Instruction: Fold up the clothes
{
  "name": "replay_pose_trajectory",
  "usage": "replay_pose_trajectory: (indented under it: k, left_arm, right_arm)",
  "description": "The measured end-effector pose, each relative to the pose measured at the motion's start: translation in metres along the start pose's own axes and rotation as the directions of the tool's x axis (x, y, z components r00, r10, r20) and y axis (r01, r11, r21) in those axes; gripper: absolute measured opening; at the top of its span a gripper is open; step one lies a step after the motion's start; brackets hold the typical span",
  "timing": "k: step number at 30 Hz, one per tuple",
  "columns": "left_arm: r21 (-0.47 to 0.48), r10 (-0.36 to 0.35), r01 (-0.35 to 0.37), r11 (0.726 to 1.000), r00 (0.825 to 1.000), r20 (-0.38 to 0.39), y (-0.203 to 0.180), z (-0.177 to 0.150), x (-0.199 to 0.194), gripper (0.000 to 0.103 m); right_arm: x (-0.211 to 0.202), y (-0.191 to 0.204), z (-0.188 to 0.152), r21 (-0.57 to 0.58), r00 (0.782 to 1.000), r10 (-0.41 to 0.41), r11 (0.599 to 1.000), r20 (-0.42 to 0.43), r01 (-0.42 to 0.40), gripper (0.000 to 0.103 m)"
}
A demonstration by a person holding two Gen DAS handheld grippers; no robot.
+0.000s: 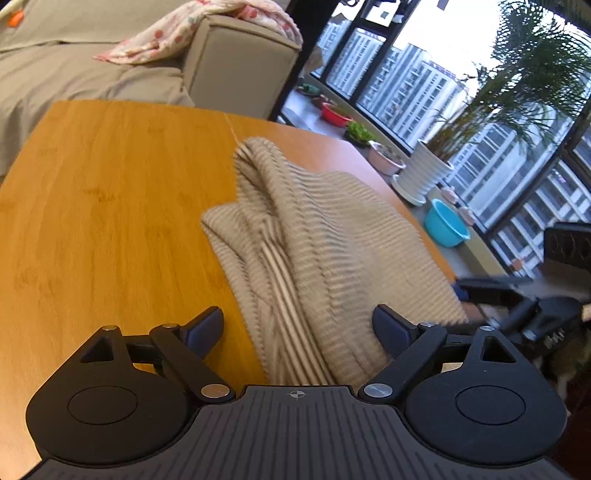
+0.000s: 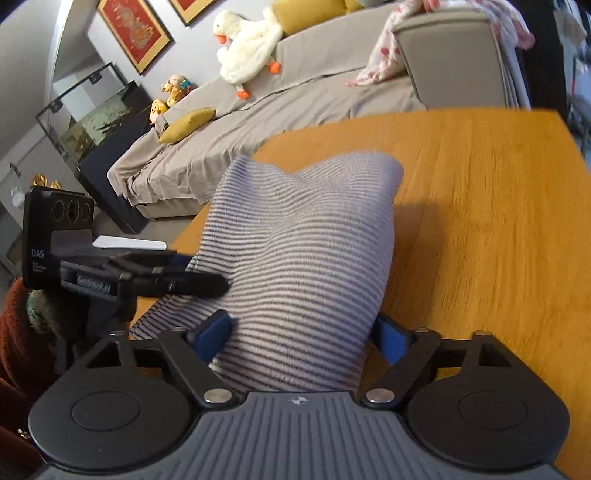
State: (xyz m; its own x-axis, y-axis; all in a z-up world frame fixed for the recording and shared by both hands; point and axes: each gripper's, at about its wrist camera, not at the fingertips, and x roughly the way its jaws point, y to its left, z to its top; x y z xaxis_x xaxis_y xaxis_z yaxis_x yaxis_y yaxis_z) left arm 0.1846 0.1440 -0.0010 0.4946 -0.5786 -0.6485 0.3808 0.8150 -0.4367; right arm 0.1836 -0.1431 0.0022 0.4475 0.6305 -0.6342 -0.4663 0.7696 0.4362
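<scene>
Warm orange-brown wood fills both views: a table [image 1: 110,221] in a living room, with a grey-beige sofa [image 1: 236,70] just past its far edge and a pink-spotted blanket [image 1: 177,33] thrown over the sofa arm. On the table lies a striped knit garment [image 1: 314,236], cream with thin dark lines, bunched in long folds and reaching from mid-table back to the near edge.

From the left wrist camera, the left gripper [image 1: 297,328] has its two blue-padded fingers spread wide, one on each side of the cloth, which runs between them without being pinched. Beyond the table's right edge a window ledge carries a white ribbed plant pot [image 1: 424,173], a blue basin [image 1: 445,223] and a red bowl [image 1: 334,114].

From the right wrist camera, the right gripper [image 2: 301,332] is also spread apart, the garment [image 2: 303,236] heaped between and over its fingers. The other gripper [image 2: 207,284] reaches in from the table's left edge, touching the cloth. On the sofa sit a white plush duck [image 2: 247,44] and a yellow cushion [image 2: 188,123]; a glass tank [image 2: 92,118] stands by the wall.
</scene>
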Motion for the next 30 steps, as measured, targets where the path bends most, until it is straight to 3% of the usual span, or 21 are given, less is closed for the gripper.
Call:
replay_pose_trajectory:
  k: [2,6,12,18,21,25,29,30]
  left_arm:
    - [-0.012,-0.034,0.034,0.999,0.999,-0.003,-0.001,-0.005,0.001,0.083]
    - [-0.026,-0.03,0.031,0.999,0.999,0.044,0.01,-0.003,0.001,0.081]
    - [-0.051,0.07,-0.064,0.997,0.989,0.128,0.068,0.042,0.001,0.078]
    - [-0.134,0.1,-0.075,0.988,0.977,0.187,0.129,0.078,0.008,0.079]
    - [-0.09,0.12,-0.105,0.99,0.974,0.192,0.126,0.082,-0.001,0.08]
    - [0.018,0.166,-0.179,0.984,0.942,0.293,0.105,0.092,-0.03,0.079]
    - [0.107,0.107,-0.162,0.981,0.912,0.396,0.088,0.122,-0.042,0.083]
    - [0.109,0.112,-0.164,0.98,0.92,0.375,0.091,0.126,-0.032,0.084]
  right_arm:
    - [0.002,-0.003,0.005,0.009,1.0,0.001,1.0,-0.002,-0.001,0.071]
    - [0.018,-0.004,0.02,-0.013,1.0,0.001,1.0,0.007,-0.001,0.069]
    - [0.083,0.003,0.072,-0.082,0.998,0.018,0.997,0.067,-0.012,0.068]
    - [0.146,0.004,0.114,-0.079,0.989,0.01,0.997,0.147,0.002,0.07]
    - [0.153,0.007,0.117,-0.11,0.987,-0.004,0.994,0.162,0.022,0.076]
    - [0.144,0.009,0.109,-0.177,0.982,-0.028,0.982,0.189,0.062,0.081]
    - [0.142,0.014,0.104,-0.198,0.978,-0.046,0.976,0.203,0.087,0.081]
    - [0.142,0.016,0.103,-0.201,0.977,-0.055,0.975,0.206,0.097,0.081]
